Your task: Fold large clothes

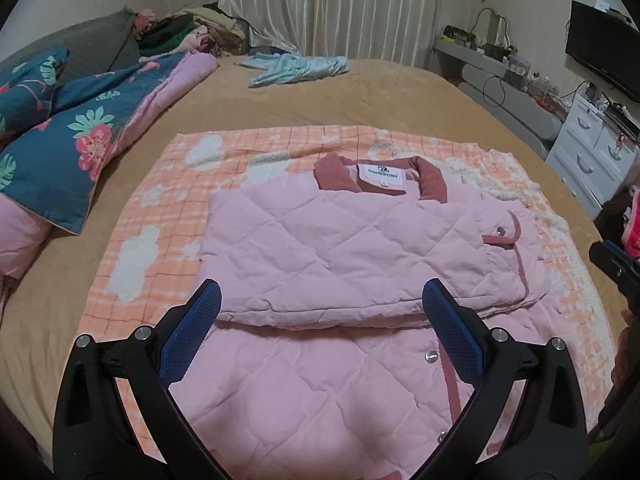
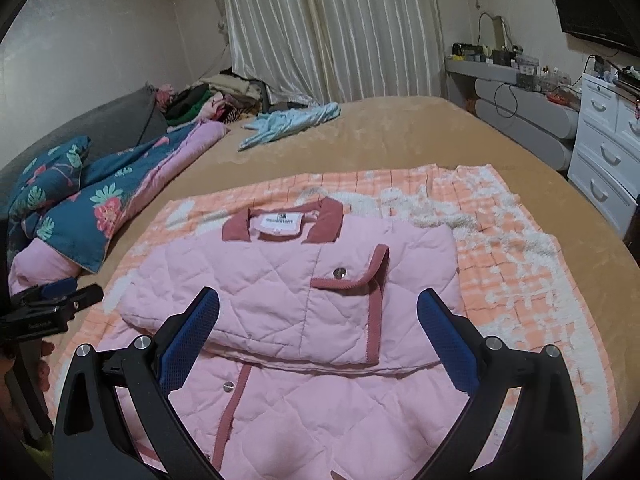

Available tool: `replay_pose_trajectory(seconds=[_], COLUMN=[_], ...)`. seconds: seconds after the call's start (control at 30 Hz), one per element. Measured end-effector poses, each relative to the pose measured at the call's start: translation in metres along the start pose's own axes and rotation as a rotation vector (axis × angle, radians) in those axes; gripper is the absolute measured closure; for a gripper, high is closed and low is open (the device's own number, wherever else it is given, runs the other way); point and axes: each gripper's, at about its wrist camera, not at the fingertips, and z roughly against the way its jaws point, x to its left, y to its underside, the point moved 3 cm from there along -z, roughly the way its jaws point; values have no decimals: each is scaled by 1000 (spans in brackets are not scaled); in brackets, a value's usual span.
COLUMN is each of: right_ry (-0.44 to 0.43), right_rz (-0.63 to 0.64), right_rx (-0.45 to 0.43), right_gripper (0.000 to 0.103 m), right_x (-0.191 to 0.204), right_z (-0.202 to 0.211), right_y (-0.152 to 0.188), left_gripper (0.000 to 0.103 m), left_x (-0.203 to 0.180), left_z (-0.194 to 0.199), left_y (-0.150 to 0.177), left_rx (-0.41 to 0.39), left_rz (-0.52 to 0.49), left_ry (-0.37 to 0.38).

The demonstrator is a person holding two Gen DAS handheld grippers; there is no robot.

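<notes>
A pink quilted jacket (image 1: pixel 344 248) (image 2: pixel 280 292) with a dusty-rose collar lies folded on an orange-and-white checked blanket (image 1: pixel 168 184) (image 2: pixel 520 264) on the bed. Its upper half is doubled over the lower half, leaving a fold edge across the middle. My left gripper (image 1: pixel 322 292) hovers open just above that fold edge with nothing between its blue pads. My right gripper (image 2: pixel 318 300) is open too, over the jacket's flap pocket (image 2: pixel 348 276), holding nothing. Each gripper shows at the edge of the other's view: the right one (image 1: pixel 616 268) and the left one (image 2: pixel 48 300).
A tan bedspread (image 1: pixel 392 92) (image 2: pixel 400 132) covers the bed. A teal floral duvet (image 1: pixel 68 128) is bunched at the left, a light-blue garment (image 1: pixel 296 68) lies farther back, and a clothes pile (image 1: pixel 188 32) sits by the curtains. White drawers (image 2: pixel 608 152) stand at the right.
</notes>
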Motion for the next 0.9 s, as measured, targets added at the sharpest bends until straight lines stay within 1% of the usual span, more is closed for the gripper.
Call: replay_pose_trajectory(seconds=[0.13, 0.37, 0.53, 0.9], right_ry=[-6, -48, -51, -34], right_rz=[2, -10, 5, -16], right_rx=[-22, -55, -74, -76], right_gripper=[4, 4, 4, 4], right_x=[3, 10, 17, 18], right_z=[10, 37, 53, 90], right_y=[-2, 1, 6, 27], left_gripper=[8, 8, 8, 8], left_x=[0, 4, 10, 22], left_z=[16, 39, 55, 84], left_y=[4, 13, 19, 36], left_rx=[-18, -38, -55, -83], left_rz=[-7, -6, 2, 9], left_ry=[2, -4, -8, -5])
